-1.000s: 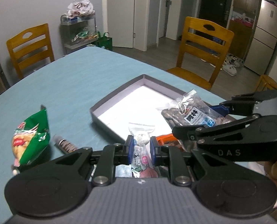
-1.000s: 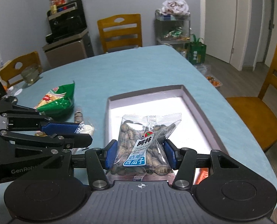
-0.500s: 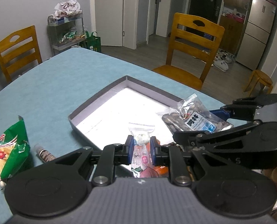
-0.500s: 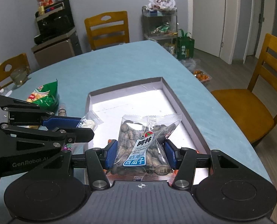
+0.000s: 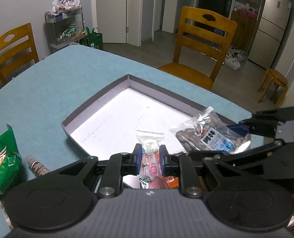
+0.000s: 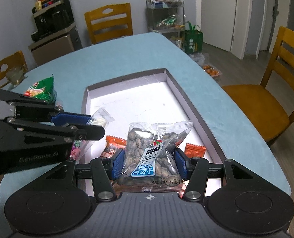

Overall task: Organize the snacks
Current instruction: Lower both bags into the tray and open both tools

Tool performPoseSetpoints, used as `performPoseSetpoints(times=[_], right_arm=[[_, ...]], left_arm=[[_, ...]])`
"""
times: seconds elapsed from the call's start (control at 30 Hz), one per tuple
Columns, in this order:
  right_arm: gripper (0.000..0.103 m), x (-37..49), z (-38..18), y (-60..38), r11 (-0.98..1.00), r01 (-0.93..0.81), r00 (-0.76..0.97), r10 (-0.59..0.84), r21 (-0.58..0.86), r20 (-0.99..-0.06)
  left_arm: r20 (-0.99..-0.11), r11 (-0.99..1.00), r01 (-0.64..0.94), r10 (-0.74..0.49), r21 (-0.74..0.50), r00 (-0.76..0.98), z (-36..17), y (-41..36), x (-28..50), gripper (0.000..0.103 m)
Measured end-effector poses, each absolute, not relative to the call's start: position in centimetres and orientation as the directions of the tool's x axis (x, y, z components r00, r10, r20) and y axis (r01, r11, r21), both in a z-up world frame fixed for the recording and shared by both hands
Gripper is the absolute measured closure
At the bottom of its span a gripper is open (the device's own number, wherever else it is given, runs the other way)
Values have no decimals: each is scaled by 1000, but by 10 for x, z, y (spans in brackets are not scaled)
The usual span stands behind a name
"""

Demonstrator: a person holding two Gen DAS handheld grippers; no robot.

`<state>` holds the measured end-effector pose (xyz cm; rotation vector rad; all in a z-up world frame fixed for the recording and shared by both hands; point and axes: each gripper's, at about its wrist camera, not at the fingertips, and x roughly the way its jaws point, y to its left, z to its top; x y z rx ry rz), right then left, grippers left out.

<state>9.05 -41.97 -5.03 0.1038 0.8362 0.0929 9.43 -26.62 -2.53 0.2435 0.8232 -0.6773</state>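
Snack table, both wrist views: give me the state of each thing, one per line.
left gripper: shut on small clear packet
right gripper: shut on watermelon seed bag
shallow box: open, orange packets inside
green snack bag: lying on table, outside box

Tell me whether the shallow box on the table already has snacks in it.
Partly filled. Two orange packets lie at the near end of the box, while the far stretch of its white floor is bare.

Wooden chairs (image 5: 202,45), grey walls (image 5: 28,2)
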Motion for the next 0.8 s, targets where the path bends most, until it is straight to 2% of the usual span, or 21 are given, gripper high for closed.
performPoseSetpoints(times=[0.8], right_arm=[[48,100,-67,-421,995,-33,628,94,94,-772]], left_arm=[[-798,750,658,-436,-67,415,-59,-299,127,88]])
